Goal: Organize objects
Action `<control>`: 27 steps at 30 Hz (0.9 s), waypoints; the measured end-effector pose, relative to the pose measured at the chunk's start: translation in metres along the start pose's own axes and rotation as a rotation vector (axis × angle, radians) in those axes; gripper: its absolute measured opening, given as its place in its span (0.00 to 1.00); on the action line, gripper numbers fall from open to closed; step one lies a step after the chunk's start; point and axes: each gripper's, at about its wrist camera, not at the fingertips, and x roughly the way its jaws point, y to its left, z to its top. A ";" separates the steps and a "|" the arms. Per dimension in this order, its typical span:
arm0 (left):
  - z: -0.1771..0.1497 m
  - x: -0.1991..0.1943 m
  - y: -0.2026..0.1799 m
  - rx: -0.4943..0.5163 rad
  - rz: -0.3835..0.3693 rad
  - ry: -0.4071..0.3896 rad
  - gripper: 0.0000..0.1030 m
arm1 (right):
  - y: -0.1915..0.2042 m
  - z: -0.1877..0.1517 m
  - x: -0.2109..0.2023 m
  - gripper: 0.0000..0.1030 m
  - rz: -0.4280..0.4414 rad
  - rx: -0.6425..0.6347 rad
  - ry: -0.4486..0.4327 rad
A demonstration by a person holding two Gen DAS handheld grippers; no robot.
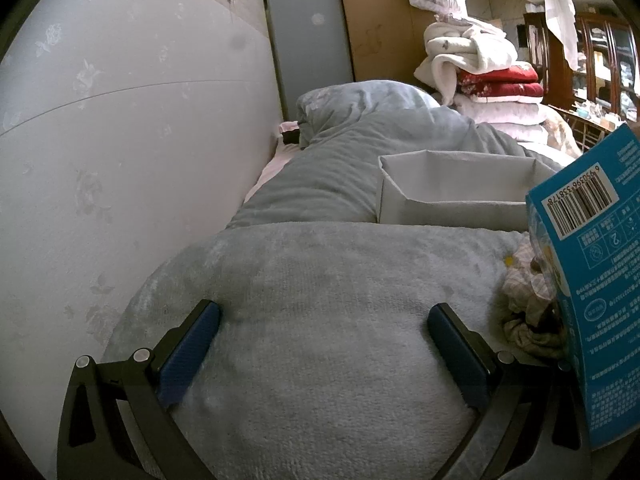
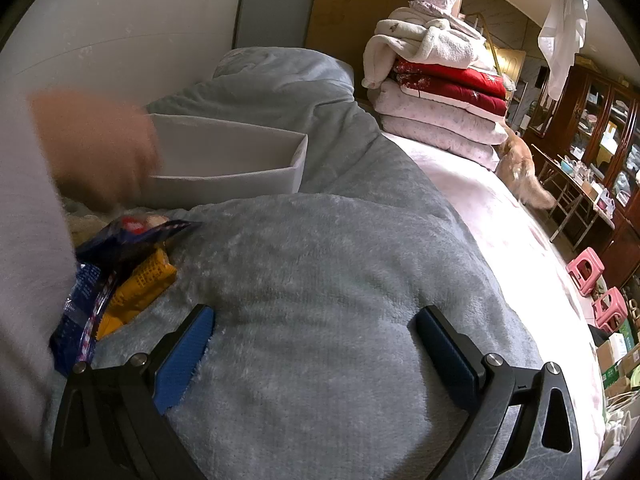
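Observation:
My left gripper [image 1: 324, 316] is open over a grey fleece blanket [image 1: 320, 280], nothing between its blue pads. A white open box [image 1: 452, 196] stands beyond it on the bed. At the right edge a blue carton with a barcode [image 1: 592, 264] stands tilted, with crumpled cloth [image 1: 528, 308] beside it. My right gripper [image 2: 316, 320] is also open over the blanket [image 2: 320, 272], holding nothing. To its left lie a dark blue snack packet [image 2: 104, 264] and a yellow packet [image 2: 140, 292]. A blurred hand [image 2: 96, 148] hovers in front of the white box [image 2: 232, 160].
A patterned wall [image 1: 120, 120] runs along the left. Folded quilts [image 2: 440, 92] are stacked at the far end of the bed. A pink sheet [image 2: 500, 220] covers the right side. Pink stools [image 2: 588, 268], cartons and a dark wooden cabinet [image 2: 600, 120] stand on the right.

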 end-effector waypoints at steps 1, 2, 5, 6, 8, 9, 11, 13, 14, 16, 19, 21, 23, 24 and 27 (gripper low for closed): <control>0.000 -0.001 -0.001 0.000 0.001 0.001 0.98 | 0.001 -0.001 -0.001 0.99 0.001 0.000 -0.001; 0.000 -0.001 -0.001 0.001 0.001 0.002 0.98 | 0.001 -0.001 -0.001 0.99 0.000 0.000 0.000; 0.000 -0.001 -0.002 0.005 0.006 0.007 0.98 | 0.001 -0.002 -0.001 0.99 0.000 0.000 0.000; 0.000 -0.001 -0.003 0.013 0.013 0.014 0.98 | 0.001 -0.002 -0.001 0.99 0.000 0.000 0.000; 0.001 0.003 -0.007 0.033 0.031 0.030 0.98 | 0.001 -0.002 -0.001 0.99 0.000 -0.001 0.000; 0.001 0.004 -0.010 0.048 0.043 0.040 0.99 | 0.001 -0.001 -0.001 0.99 0.000 0.000 0.000; 0.001 0.005 -0.012 0.062 0.050 0.050 0.99 | 0.001 -0.002 -0.001 0.99 0.001 -0.001 -0.001; 0.001 0.005 -0.010 0.054 0.034 0.052 0.99 | 0.001 -0.003 -0.001 0.99 0.002 0.000 -0.003; 0.001 0.005 -0.008 0.049 0.026 0.054 0.99 | 0.000 -0.003 -0.001 0.99 0.004 0.001 -0.002; 0.001 0.005 -0.008 0.052 0.027 0.058 0.99 | 0.000 -0.004 -0.002 0.99 0.003 0.001 -0.004; 0.001 0.005 -0.008 0.052 0.029 0.060 0.99 | -0.001 -0.005 -0.002 0.99 0.002 0.001 -0.005; 0.002 0.006 -0.009 0.053 0.030 0.063 0.99 | -0.002 -0.006 -0.001 0.99 0.006 0.000 -0.011; 0.002 0.006 -0.009 0.055 0.029 0.066 0.99 | -0.003 -0.006 -0.001 0.99 0.012 0.001 -0.021; 0.002 0.006 -0.009 0.057 0.030 0.068 0.99 | -0.003 -0.007 -0.001 0.99 0.014 0.000 -0.027; 0.002 0.006 -0.010 0.063 0.037 0.072 0.99 | -0.004 -0.008 -0.002 0.99 0.019 -0.001 -0.030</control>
